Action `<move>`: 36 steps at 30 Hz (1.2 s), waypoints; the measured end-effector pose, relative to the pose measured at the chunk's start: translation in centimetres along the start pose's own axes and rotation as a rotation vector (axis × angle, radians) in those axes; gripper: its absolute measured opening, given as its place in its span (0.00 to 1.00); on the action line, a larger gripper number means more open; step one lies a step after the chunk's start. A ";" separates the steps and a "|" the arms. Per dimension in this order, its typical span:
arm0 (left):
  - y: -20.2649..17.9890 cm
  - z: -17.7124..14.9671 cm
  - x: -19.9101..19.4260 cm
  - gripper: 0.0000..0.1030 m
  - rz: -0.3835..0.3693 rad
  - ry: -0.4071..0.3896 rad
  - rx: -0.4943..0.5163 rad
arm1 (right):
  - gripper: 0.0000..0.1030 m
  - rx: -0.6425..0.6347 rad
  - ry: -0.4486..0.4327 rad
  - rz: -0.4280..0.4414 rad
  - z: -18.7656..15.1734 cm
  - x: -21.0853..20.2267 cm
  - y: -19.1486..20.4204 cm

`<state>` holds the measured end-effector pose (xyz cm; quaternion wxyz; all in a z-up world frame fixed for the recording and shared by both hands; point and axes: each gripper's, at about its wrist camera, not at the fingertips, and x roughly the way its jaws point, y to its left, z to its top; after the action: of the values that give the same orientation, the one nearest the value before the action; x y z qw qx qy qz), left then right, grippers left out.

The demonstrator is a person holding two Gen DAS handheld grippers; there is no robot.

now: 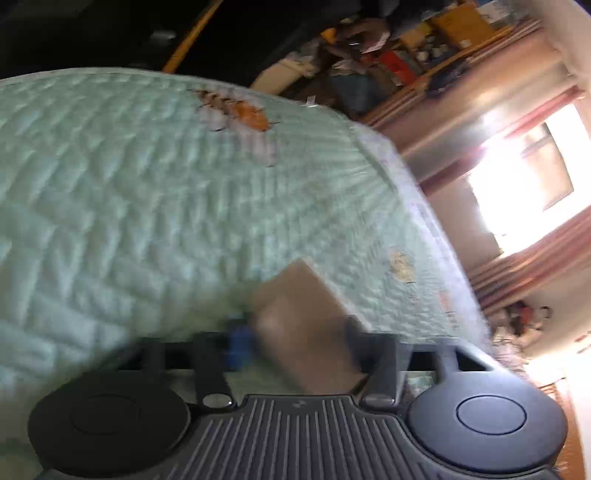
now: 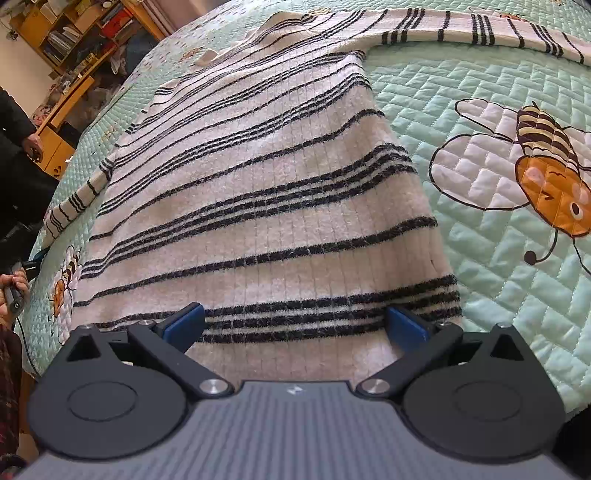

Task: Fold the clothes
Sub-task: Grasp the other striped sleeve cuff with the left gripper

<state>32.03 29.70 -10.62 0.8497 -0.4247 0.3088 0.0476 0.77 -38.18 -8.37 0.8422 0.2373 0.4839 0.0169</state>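
A: Quilted mint bedspread [image 2: 480,85] under everything, bee prints stitched on it. What do you have on it?

B: Your striped sweater [image 2: 258,192], white knit with black bands, lies flat on the bedspread, hem nearest your right gripper [image 2: 295,325], body running away from you. One sleeve [image 2: 480,31] stretches out along the far edge to the right; the other sleeve [image 2: 74,203] trails down the left side.

A: Right gripper state?

B: Spread wide. Its blue pads [image 2: 184,321] stand at either side of the hem, over the knit near the lower edge (whether they touch the fabric, cannot tell). Nothing pinched between them.

A: Left gripper?

B: Your left gripper [image 1: 295,332] is over bare bedspread [image 1: 147,184]; no sweater shows in that view. Heavily blurred frame. One blue pad [image 1: 240,347] shows at left, and a brownish blurred shape [image 1: 306,325] fills the space between the fingers. Cannot tell what it is, nor whether the jaws are closed on it.

A: Surroundings?

B: Large bee print [image 2: 546,177] just right of the sweater's body, a smaller bee print [image 2: 64,284] at its left. Wooden shelves [image 2: 74,33] cluttered with boxes beyond the bed at the far left. A person in dark clothing [image 2: 18,147] stands by the bed's left side. Bright window [image 1: 524,177] in the left wrist view.
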 end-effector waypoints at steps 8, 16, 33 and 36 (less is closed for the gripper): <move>-1.5 -0.9 -1.8 0.06 0.054 -0.022 0.107 | 1.00 0.010 -0.021 0.024 -0.4 -0.5 -0.5; -0.2 -3.2 -6.3 0.06 0.080 0.009 0.044 | 0.99 0.015 -0.030 0.029 -0.7 -0.9 -0.6; 3.8 -4.0 -10.8 0.72 -0.004 -0.056 -0.099 | 1.00 0.024 -0.021 0.018 -0.6 -1.0 -0.2; 3.9 -3.2 -8.9 0.72 -0.066 -0.012 -0.111 | 1.00 0.023 -0.019 0.015 -0.6 -1.0 -0.2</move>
<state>21.95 31.37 -9.70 0.8279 -0.4807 0.2863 0.0392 -0.26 -38.40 -7.87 0.8438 0.2506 0.4742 0.0156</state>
